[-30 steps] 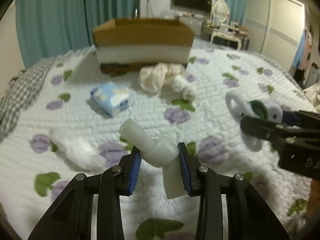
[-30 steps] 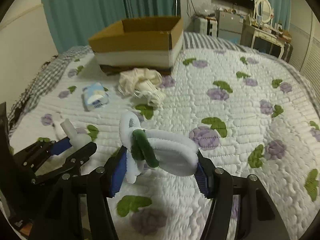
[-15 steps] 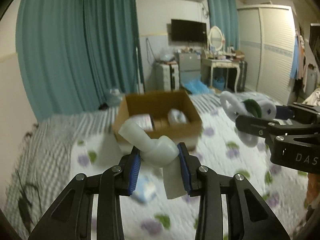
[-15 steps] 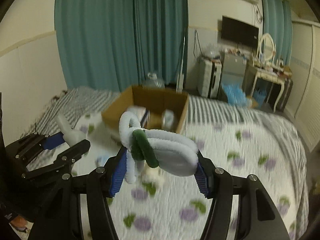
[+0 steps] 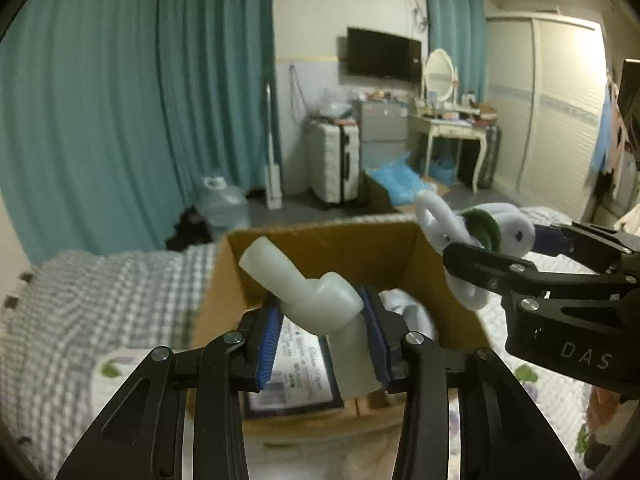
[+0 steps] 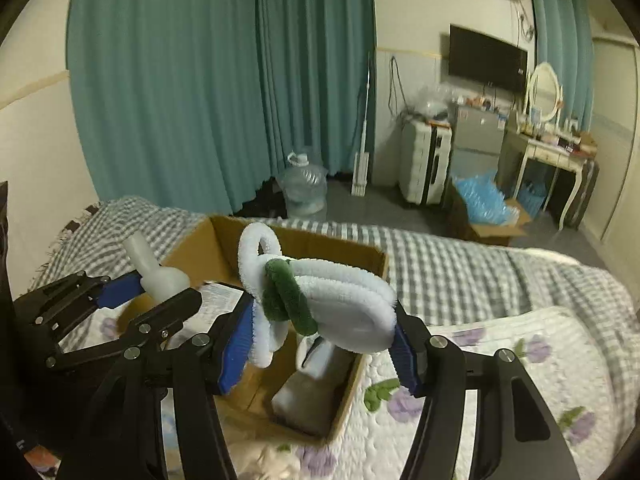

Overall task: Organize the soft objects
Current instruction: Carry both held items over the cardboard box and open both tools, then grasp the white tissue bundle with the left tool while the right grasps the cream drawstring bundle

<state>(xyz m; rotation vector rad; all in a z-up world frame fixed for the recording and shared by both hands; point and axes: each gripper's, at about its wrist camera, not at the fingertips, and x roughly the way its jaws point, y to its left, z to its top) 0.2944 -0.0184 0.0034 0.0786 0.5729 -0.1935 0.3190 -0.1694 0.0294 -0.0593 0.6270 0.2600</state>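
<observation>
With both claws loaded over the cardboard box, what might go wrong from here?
The left claw and right claw hang close together above the open cardboard box, so they may collide. The white-and-green fuzzy chenille loop bundle sits near the box's right wall and might drop outside it.

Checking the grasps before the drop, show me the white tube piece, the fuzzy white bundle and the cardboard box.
white tube piece [image 5: 320,300], left wrist view, bent elbow.
fuzzy white bundle [image 6: 344,300], right wrist view, folded loops.
cardboard box [image 5: 352,248], left wrist view, inner back wall.
</observation>
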